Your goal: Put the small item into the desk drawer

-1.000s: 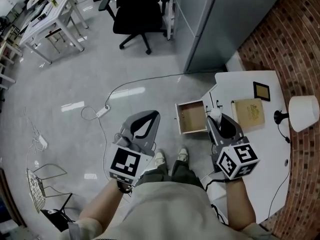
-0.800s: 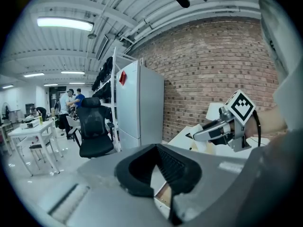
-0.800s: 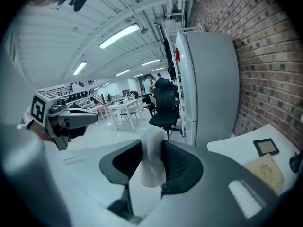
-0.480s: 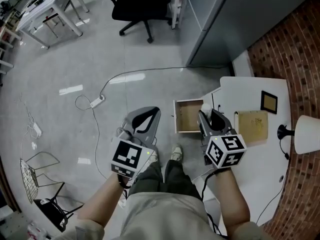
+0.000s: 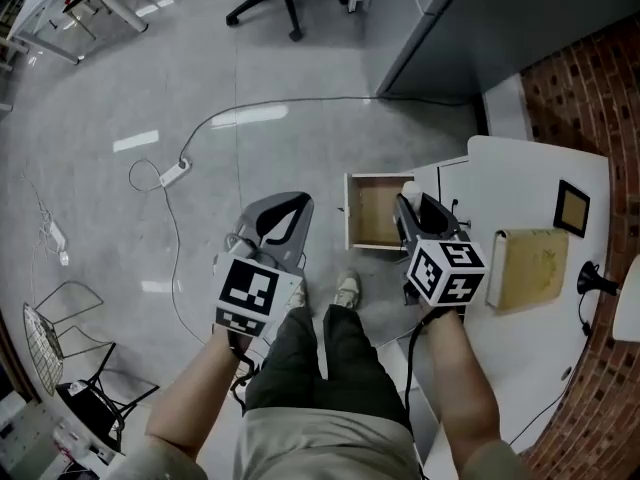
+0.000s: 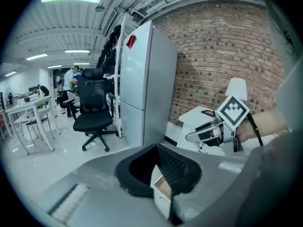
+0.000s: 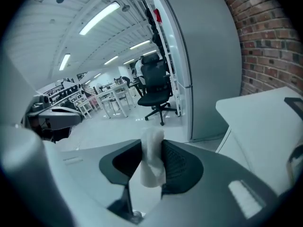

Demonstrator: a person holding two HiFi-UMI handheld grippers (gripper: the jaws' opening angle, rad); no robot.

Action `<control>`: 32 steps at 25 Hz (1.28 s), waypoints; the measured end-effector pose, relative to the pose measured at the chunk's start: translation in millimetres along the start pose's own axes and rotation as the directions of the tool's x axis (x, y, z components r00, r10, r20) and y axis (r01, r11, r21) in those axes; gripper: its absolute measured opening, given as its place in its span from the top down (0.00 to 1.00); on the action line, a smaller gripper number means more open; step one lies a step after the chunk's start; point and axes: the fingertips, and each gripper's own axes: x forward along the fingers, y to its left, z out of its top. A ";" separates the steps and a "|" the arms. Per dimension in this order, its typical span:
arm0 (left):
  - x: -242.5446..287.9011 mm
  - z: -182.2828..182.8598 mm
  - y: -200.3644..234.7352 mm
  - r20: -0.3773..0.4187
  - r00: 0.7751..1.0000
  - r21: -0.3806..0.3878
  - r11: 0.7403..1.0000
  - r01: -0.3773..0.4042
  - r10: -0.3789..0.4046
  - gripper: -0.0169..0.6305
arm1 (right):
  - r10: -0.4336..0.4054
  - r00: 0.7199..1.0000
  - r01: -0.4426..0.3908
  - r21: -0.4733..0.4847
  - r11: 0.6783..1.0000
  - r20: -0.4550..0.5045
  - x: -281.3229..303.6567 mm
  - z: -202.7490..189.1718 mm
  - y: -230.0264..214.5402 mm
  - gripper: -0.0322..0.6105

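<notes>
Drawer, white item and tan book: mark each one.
drawer (image 5: 372, 216), head view, its bare brown floor.
white item (image 7: 150, 162), right gripper view, its lower half.
tan book (image 5: 530, 268), head view, centre of its cover.

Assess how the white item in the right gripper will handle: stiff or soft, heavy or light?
Likely soft: the white item looks crumpled between the right gripper's pads. Probably light: it stands upright in that pinch. Its irregular shape seems unlikely to roll.
</notes>
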 end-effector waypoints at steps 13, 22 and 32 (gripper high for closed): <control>129.8 -149.6 -14.7 -0.103 0.992 -0.044 0.996 0.074 -0.079 0.97 | -0.003 0.984 -0.003 -0.031 1.000 -0.181 145.7 -160.8 -69.0 0.75; 212.2 -300.3 -35.8 -0.208 0.966 -0.151 0.981 0.123 -0.153 0.97 | -0.046 0.944 0.041 -0.021 0.999 -0.326 221.1 -312.0 -129.1 0.75; 272.4 -436.1 -48.0 -0.260 0.950 -0.226 0.967 0.117 -0.175 0.97 | -0.062 0.862 0.034 -0.065 0.997 -0.504 292.5 -464.1 -177.4 0.74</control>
